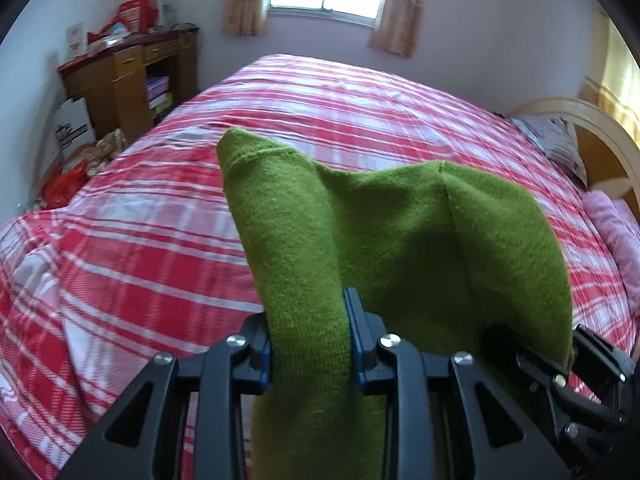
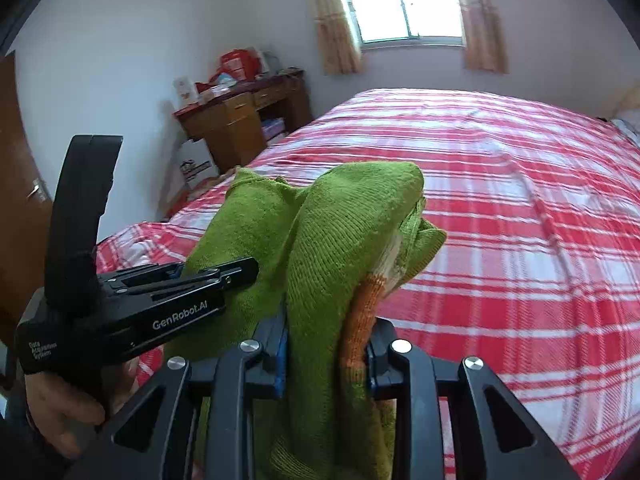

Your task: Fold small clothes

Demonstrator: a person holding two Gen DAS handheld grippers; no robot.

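Left gripper (image 1: 310, 344) and right gripper (image 2: 326, 354) — each nearly closed, pinching the green sweater (image 1: 404, 240).

The sweater hangs bunched between them above the plaid bed (image 1: 160, 240) — apparently the lift before folding; next it likely needs spreading flat on the cover.

I'm in somebody's bedroom, pretty clearly a lived-in home. Big bed (image 1: 340, 128) with a red and white plaid cover fills most of the room, pillows (image 1: 560, 144) up by a curved wooden headboard (image 1: 600, 128). Curtained window (image 2: 400, 0) on the far wall, and a cluttered wooden desk (image 2: 240, 120) in the corner.
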